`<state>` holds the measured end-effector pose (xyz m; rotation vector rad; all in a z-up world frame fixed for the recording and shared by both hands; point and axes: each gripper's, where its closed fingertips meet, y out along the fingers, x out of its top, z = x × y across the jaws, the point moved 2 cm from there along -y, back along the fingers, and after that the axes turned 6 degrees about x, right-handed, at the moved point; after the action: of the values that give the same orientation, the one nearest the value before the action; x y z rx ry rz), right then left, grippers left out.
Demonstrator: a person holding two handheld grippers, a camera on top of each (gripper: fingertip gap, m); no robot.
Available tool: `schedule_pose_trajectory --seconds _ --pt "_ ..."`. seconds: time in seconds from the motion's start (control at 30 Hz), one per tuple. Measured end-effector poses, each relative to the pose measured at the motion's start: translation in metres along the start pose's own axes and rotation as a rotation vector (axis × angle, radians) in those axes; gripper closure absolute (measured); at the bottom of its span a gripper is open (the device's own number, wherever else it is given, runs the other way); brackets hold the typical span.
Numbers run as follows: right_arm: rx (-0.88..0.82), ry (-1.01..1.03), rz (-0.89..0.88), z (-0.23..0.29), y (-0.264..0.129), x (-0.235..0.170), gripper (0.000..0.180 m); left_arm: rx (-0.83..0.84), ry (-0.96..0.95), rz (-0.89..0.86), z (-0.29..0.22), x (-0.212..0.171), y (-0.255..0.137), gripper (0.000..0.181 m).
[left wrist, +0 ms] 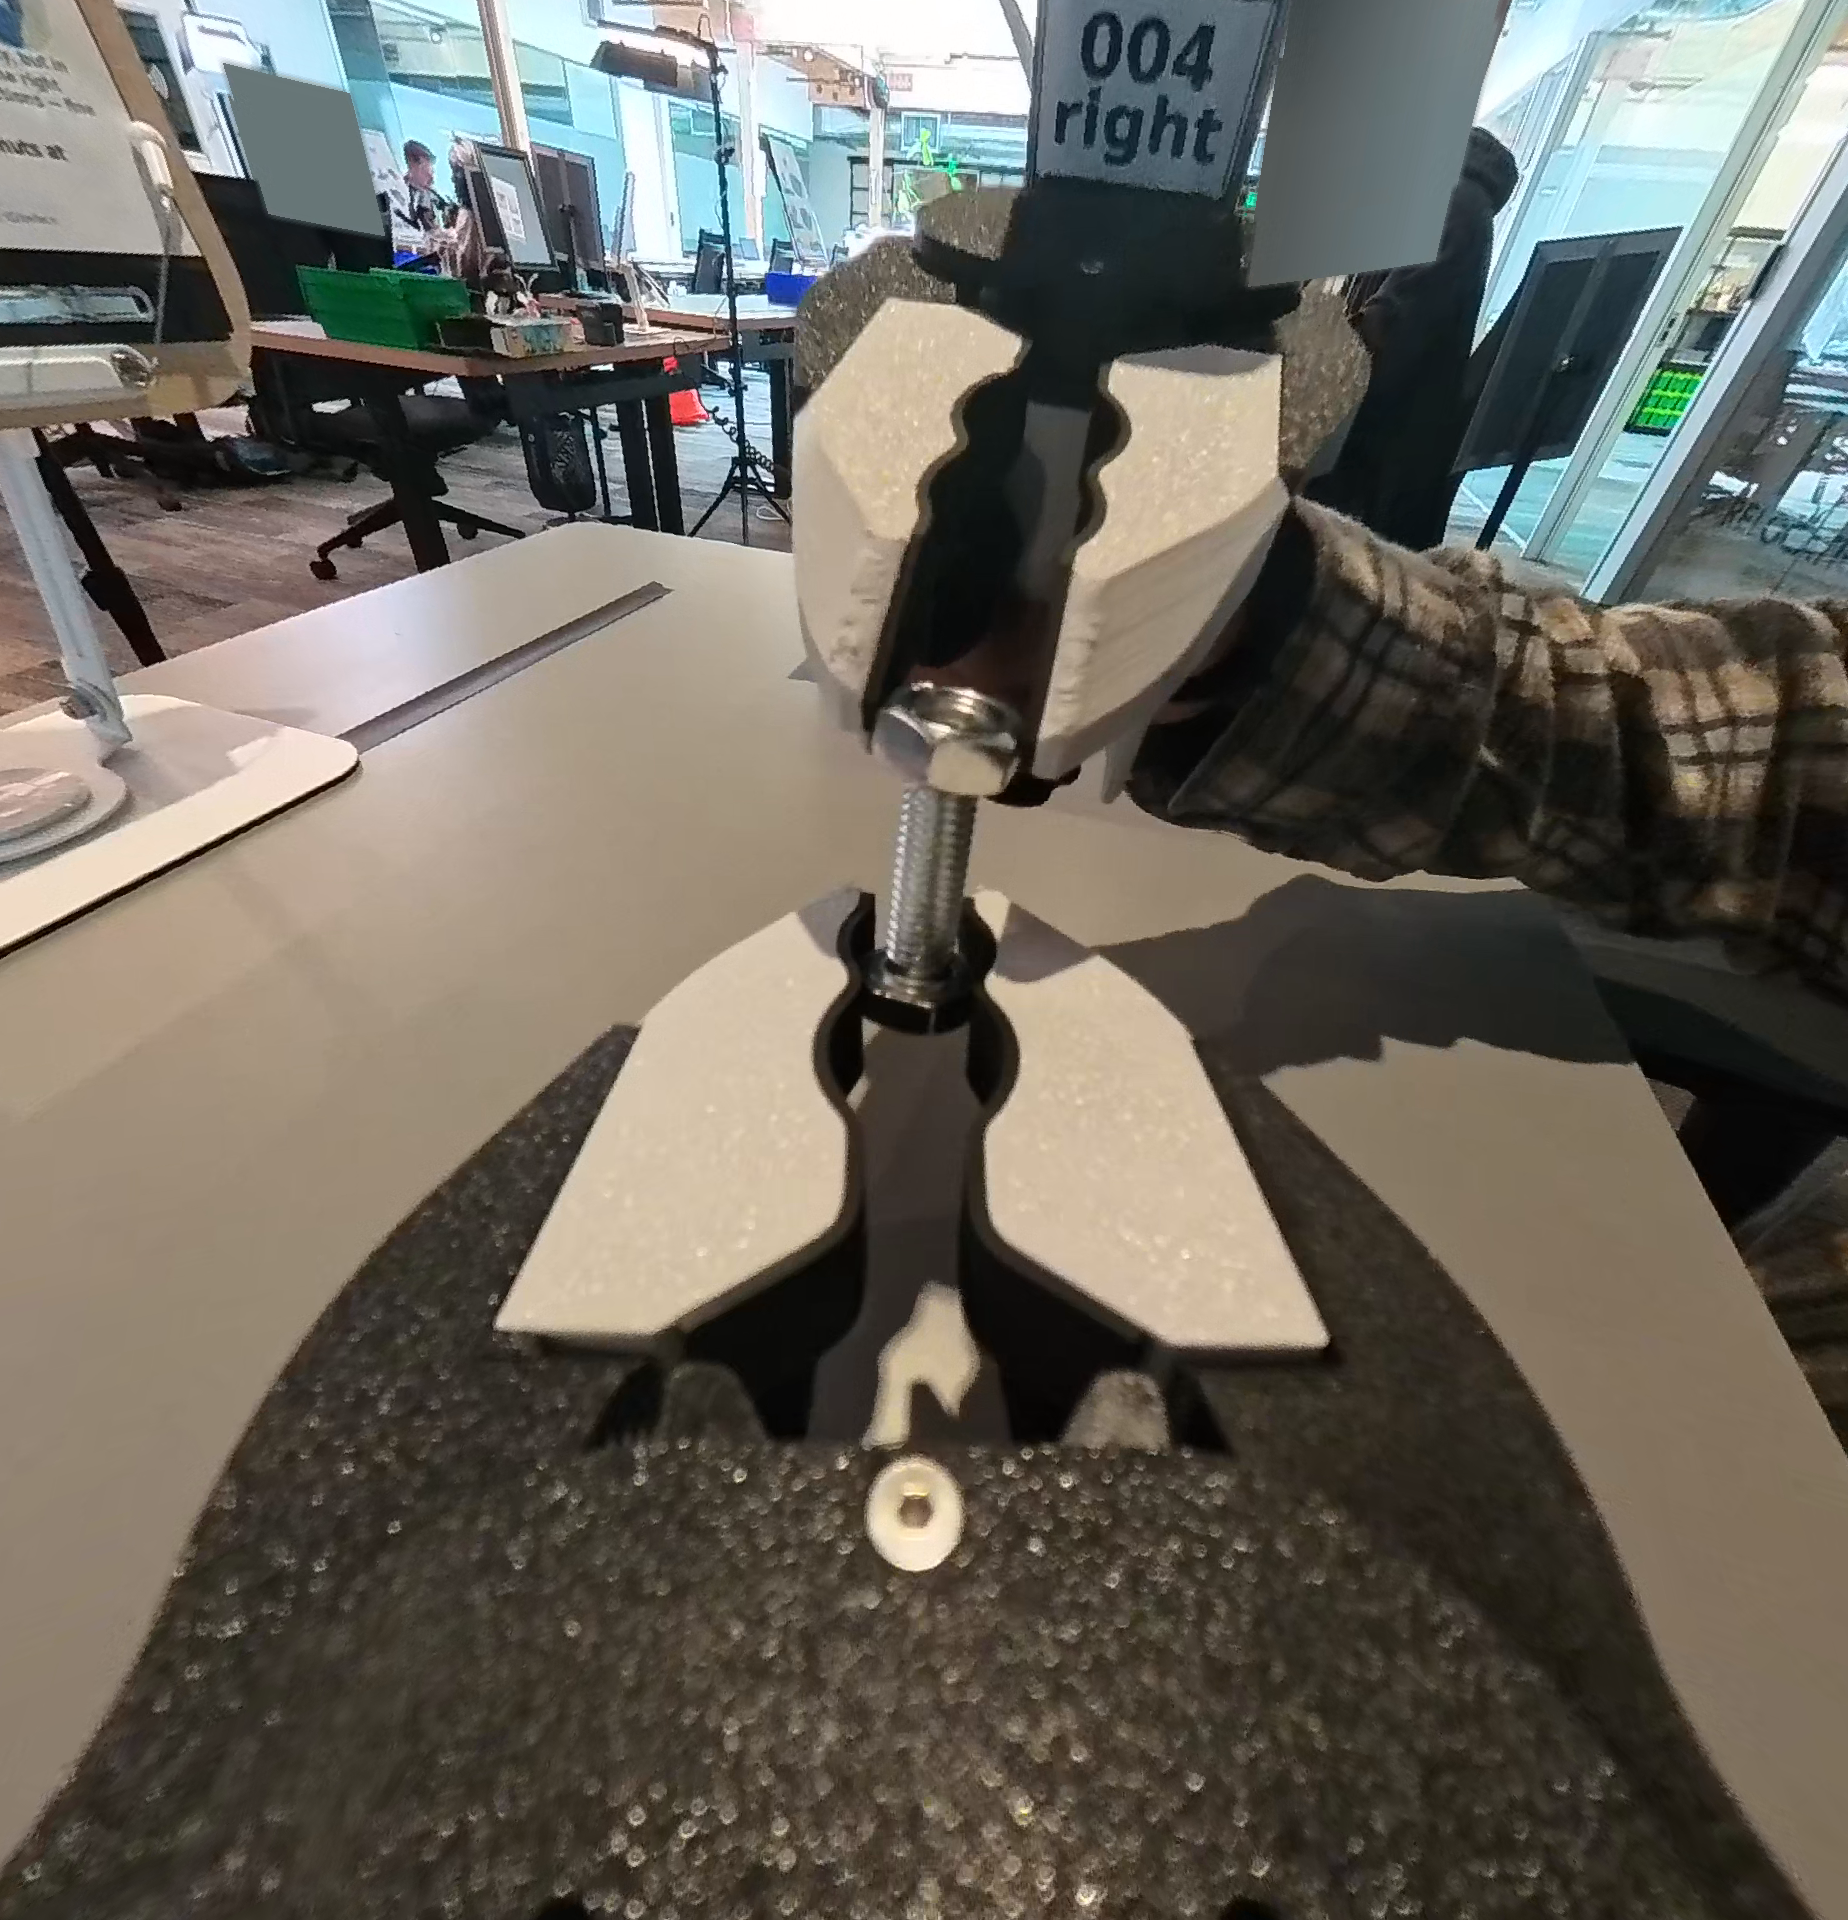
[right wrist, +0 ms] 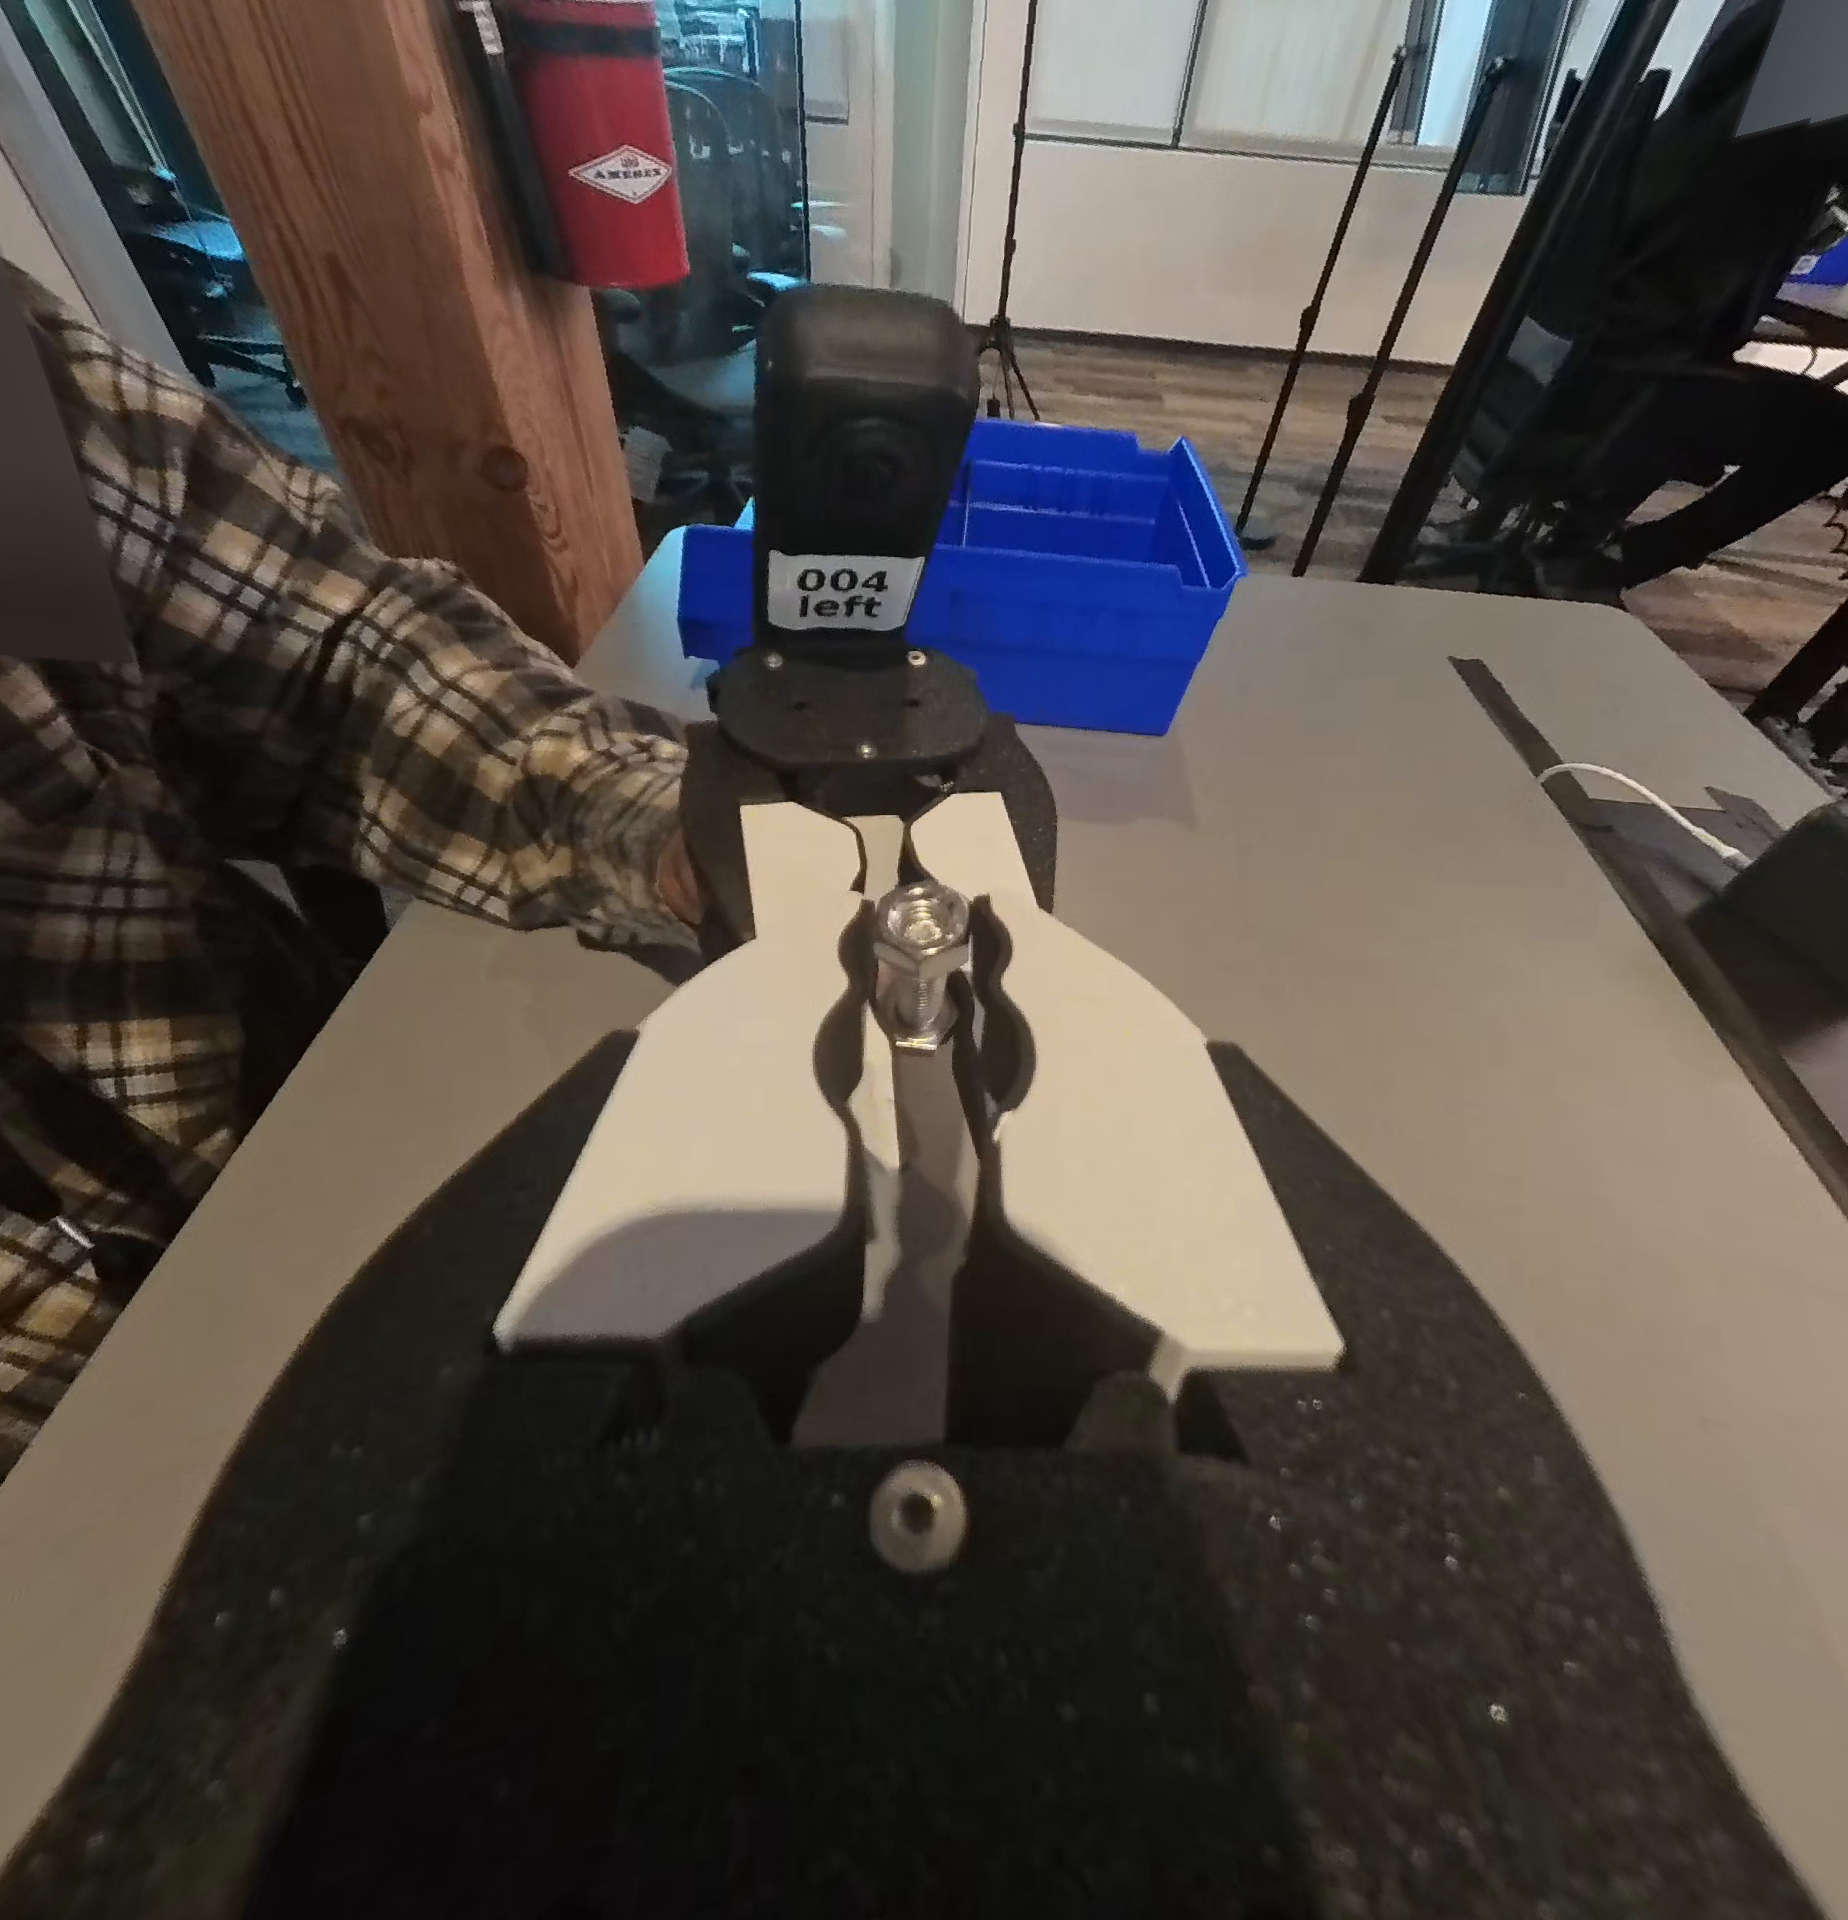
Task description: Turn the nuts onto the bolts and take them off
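A silver bolt [left wrist: 925, 873] stands nearly upright above the grey table [left wrist: 328, 1091]. My left gripper [left wrist: 920, 920] lies level and is shut on the bolt's hex head [left wrist: 912, 1000] at the lower end. My right gripper [left wrist: 951, 748] comes down from above and is shut on the silver nut [left wrist: 946, 740] at the bolt's upper end. In the right wrist view my right gripper [right wrist: 918, 925] holds the nut [right wrist: 915, 920], with the thread and the hex head [right wrist: 920, 1039] showing below, between the fingers. The left gripper's fingers [right wrist: 795, 862] reach in from behind, their tips hidden.
A blue bin [right wrist: 1086, 592] stands at the table's far edge behind the left gripper. A white stand base [left wrist: 151, 790] sits at the left. A black device with a white cable [right wrist: 1782, 894] lies at the right. Plaid sleeves [left wrist: 1522, 748] hold both grippers. A wooden post [right wrist: 380, 312] stands beyond. The left gripper's tips are roughly 5 cm from the right gripper's.
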<state>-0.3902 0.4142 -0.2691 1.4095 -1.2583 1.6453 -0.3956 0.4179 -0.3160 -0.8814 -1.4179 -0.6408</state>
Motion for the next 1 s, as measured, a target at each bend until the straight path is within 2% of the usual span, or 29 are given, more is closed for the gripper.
schedule_pose_trajectory --seconds 0.2,0.5,0.67,0.83,1.0 --pt "-0.037 -0.002 -0.033 -0.002 0.000 0.001 0.163 0.026 0.003 -0.005 0.002 0.001 -0.001 0.166" --pt "-0.269 0.050 -0.205 -0.008 0.003 -0.001 0.163 0.138 0.001 0.009 0.014 0.001 -0.002 0.166" --pt "-0.269 0.111 -0.307 -0.007 0.005 -0.001 0.163 0.159 0.037 0.022 0.014 0.000 -0.002 0.166" --pt "-0.278 0.119 -0.250 -0.007 0.003 -0.005 0.163 0.189 0.083 0.059 0.016 -0.004 -0.001 0.166" --pt "-0.280 0.116 -0.064 -0.008 0.002 -0.014 0.163 0.239 0.154 0.152 0.020 -0.014 0.002 0.166"
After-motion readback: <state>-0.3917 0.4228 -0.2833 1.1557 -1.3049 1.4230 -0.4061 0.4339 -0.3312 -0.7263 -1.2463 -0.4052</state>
